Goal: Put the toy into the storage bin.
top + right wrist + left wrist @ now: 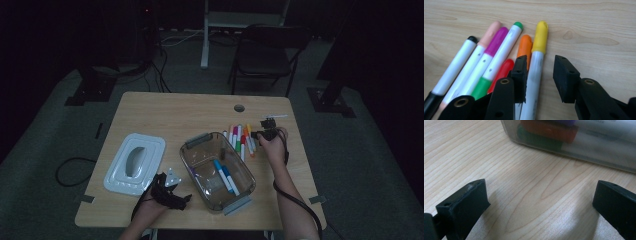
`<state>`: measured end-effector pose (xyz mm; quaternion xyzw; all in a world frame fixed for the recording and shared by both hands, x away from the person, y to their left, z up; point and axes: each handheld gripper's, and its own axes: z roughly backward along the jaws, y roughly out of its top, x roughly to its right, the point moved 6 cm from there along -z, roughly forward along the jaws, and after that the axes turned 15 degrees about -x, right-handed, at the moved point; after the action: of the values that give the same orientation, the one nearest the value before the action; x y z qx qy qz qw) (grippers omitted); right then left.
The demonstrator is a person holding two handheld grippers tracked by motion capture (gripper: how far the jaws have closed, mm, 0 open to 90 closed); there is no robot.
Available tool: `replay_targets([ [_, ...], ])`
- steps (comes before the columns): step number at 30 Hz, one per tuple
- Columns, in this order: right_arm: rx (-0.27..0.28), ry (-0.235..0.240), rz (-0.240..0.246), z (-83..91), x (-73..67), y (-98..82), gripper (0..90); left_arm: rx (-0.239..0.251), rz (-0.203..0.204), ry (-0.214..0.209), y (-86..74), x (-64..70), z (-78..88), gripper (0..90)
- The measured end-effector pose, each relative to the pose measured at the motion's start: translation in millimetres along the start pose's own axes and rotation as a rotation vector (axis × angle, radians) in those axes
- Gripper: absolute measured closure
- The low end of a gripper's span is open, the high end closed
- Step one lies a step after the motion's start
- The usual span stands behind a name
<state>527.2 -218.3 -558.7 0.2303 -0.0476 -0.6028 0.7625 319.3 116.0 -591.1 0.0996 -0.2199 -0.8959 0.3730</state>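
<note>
Right gripper (539, 77) straddles yellow-capped marker (537, 60) lying on counter (586, 22) beside orange marker (524, 46), jaws not yet clamped; risk: left jaw snags the orange neighbour, skewing the grasp.

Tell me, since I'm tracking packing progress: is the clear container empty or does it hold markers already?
Not empty. The clear container is open, its white lid beside it, with two blue-capped markers lying inside.
</note>
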Motion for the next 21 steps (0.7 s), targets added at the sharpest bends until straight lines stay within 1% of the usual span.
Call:
replay_targets([
  [2,-0.018,-0.012,-0.003,-5.6,1.9,2.3,63.9,0.0,0.0,0.0,0.0,0.0,0.0,0.5],
  [4,-0.03,-0.007,-0.011,-10.9,2.0,3.7,63.8,0.001,0.0,0.0,0.0,0.0,-0.1,0.5],
  [5,-0.039,-0.016,-0.002,-13.5,2.3,3.7,64.7,0.001,0.0,0.0,0.0,0.0,-0.1,0.5],
  [7,-0.042,-0.016,-0.004,-15.4,2.3,3.8,65.1,0.001,0.0,0.0,0.0,0.0,-0.1,0.5],
  [8,-0.046,-0.007,-0.009,-17.3,2.4,3.5,65.7,0.001,0.0,0.0,0.0,0.0,-0.1,0.5],
  [9,-0.037,-0.014,-0.023,-18.1,4.7,3.8,72.0,0.001,0.0,0.0,0.0,0.0,-0.1,0.5],
  [12,-0.045,-0.022,-0.036,-17.2,6.7,3.5,76.3,0.001,0.0,0.0,0.1,0.0,-0.1,0.5],
  [13,-0.047,-0.019,-0.038,-16.6,7.1,3.2,76.5,0.001,0.0,0.0,0.1,0.0,-0.1,0.5],
  [14,-0.05,-0.003,-0.046,-15.9,7.0,2.8,76.5,0.001,0.0,0.0,0.1,0.0,-0.1,0.5],
  [15,-0.05,-0.001,-0.051,-14.8,7.3,2.6,76.5,0.001,0.0,0.0,0.0,0.0,-0.1,0.5],
  [17,-0.049,-0.008,-0.056,-10.7,8.0,2.2,76.6,0.0,0.0,0.0,0.0,0.0,0.0,0.5],
  [20,-0.038,0.0,-0.071,-0.9,8.9,1.4,76.6,0.001,0.0,0.0,0.0,0.0,-0.1,0.5],
  [21,-0.033,0.01,-0.075,3.1,9.0,0.8,76.6,0.001,0.0,0.0,0.1,0.0,-0.1,0.5],
])
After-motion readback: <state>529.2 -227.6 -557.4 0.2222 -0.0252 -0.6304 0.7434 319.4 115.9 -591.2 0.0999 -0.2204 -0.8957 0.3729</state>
